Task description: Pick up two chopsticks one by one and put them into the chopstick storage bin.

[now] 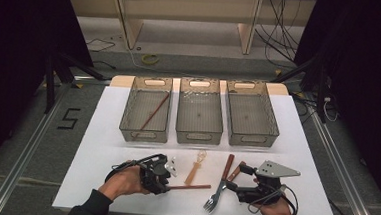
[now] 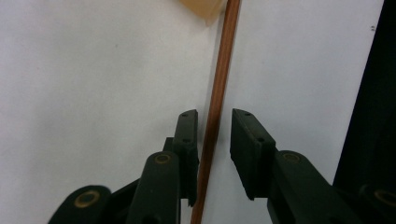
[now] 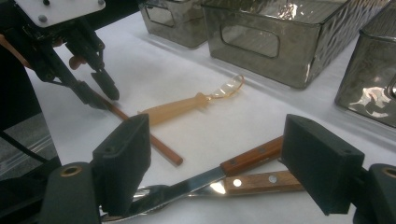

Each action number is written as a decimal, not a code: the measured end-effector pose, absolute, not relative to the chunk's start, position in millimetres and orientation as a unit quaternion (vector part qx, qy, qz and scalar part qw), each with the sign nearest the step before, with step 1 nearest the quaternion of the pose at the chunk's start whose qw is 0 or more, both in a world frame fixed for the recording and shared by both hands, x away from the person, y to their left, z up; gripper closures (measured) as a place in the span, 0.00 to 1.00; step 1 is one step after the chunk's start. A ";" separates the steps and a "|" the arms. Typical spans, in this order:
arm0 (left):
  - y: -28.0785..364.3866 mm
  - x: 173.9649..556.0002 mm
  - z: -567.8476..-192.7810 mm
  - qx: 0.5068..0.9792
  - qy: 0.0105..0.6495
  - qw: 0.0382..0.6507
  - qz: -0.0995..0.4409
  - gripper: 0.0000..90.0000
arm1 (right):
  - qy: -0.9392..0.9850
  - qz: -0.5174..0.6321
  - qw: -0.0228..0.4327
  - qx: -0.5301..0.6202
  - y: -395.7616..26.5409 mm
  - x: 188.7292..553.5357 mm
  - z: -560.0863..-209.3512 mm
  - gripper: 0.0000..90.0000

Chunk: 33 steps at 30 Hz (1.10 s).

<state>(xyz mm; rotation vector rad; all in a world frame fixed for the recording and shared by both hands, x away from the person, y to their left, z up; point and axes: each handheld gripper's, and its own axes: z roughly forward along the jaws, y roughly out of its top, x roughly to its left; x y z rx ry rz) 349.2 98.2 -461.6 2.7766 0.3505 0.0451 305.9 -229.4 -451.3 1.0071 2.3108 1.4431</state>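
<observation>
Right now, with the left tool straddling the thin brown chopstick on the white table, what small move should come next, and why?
Probably finish closing the left tool on the thin reddish-brown wooden chopstick. The stick already runs between its two black jaws; one pad sits against it, the other shows a gap, so it is not yet clamped. Lift afterwards: a matching chopstick already lies in the left grey mesh bin.

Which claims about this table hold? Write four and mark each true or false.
1. The left bin holds a binned chopstick. True.
2. The middle bin holds the fork. False: the fork lies on the table.
3. The left gripper has its jaws either side of the table chopstick. True.
4. The right gripper is clamped on the amber utensil. False: its jaws stand open over the knife and fork.
</observation>
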 end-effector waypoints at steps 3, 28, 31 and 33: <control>97.1 348.9 -463.3 0.978 0.121 0.171 0.013 0.82 | 0.790 0.493 0.118 0.344 -229.3 305.7 -451.4 0.28; 95.6 345.5 -466.5 0.983 0.075 0.166 0.028 0.93 | 0.791 0.491 0.123 0.344 -229.1 305.7 -451.5 0.29; 96.4 345.1 -466.4 0.983 0.071 0.170 0.028 0.93 | 0.791 0.491 0.123 0.343 -229.0 305.5 -451.4 0.29; 96.7 345.3 -465.2 0.983 0.066 0.170 0.029 0.93 | 0.791 0.491 0.122 0.344 -229.1 305.4 -451.3 0.29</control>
